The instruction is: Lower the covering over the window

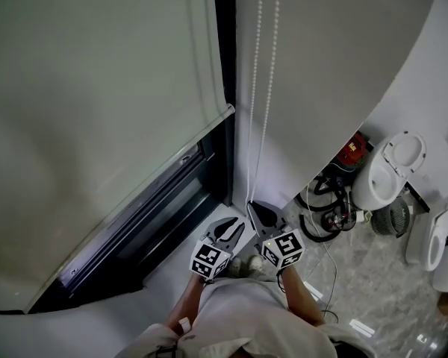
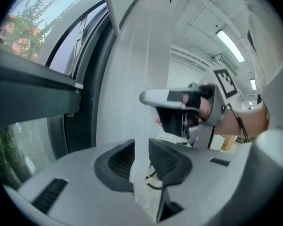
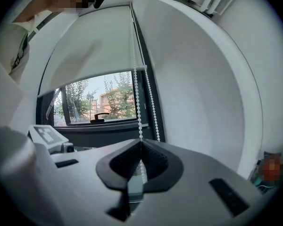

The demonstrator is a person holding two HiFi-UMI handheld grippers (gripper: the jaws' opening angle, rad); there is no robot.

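– Pale fabric on the roller blind [image 1: 97, 88] is hanging over most of the window. Where is its bottom rail [image 3: 92, 78] sitting?

– It is sitting well down the frame. In the right gripper view a strip of window glass [image 3: 99, 102] is showing beneath it, with trees and a building beyond. The window handle [image 3: 101, 114] is lying within that uncovered strip.

– So how far along is the task standing?

– I am judging it mostly done. The blind is covering the greater part of the opening, and only the lowest band above the sill is waiting to be closed off.

– Report on the tools.

– The right tool [image 1: 258, 211] is clamping the bead chain [image 1: 254, 95] close by the window frame, with its jaws fully together on one strand. The other strand is hanging free alongside. The left tool [image 1: 231, 230] is sitting just beside the right one on the window side. Its jaws are standing apart, and the chain is running loosely between the pads without being pinched.

– What is the remaining stretch calling for?

– In my judgement it is calling for more pulls on the same strand, the tools taking turns, until the rail is meeting the sill. I am adding one caution: pulling the other strand would likely be raising the blind instead.
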